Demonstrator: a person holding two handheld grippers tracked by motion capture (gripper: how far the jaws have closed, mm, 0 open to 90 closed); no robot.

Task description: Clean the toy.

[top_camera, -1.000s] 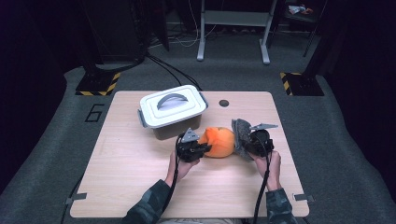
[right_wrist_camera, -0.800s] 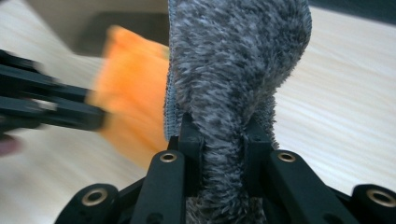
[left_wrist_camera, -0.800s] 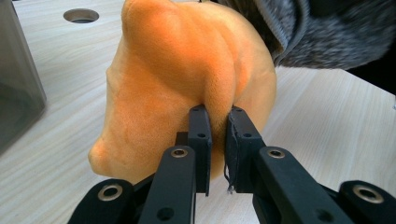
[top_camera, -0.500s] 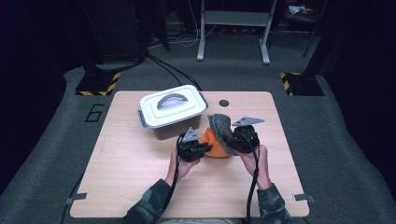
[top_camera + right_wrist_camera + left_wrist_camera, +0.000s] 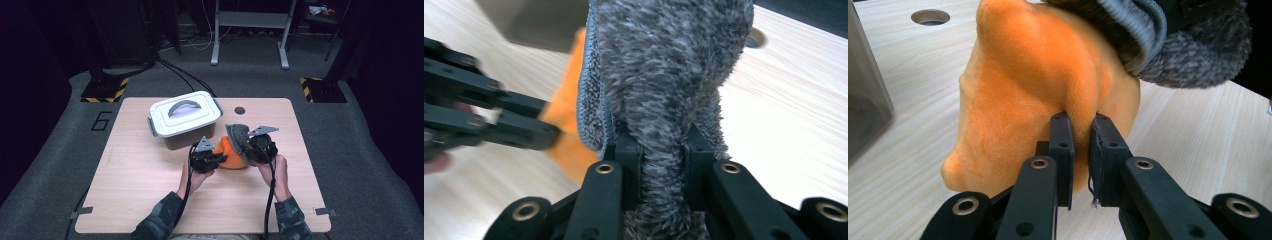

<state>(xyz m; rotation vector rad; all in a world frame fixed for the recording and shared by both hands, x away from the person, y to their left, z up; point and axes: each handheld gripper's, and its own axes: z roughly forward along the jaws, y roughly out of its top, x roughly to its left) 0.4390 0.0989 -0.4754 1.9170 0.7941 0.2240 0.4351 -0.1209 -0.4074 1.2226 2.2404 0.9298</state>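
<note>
Orange plush cloth sits mid-table nr the front edge, pinched by left gripper, w/ right gripper clamping grey fuzzy cloth just above & right of it.

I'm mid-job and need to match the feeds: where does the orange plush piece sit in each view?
High view: the orange plush piece lies at table centre, between the two grippers.
Left gripper view: it takes up the centre, a fold pinched in the jaws.
Right gripper view: a blurred orange patch left of centre, behind the grey fuzzy cloth.
Shared landmark: the round hole in the table.
</note>
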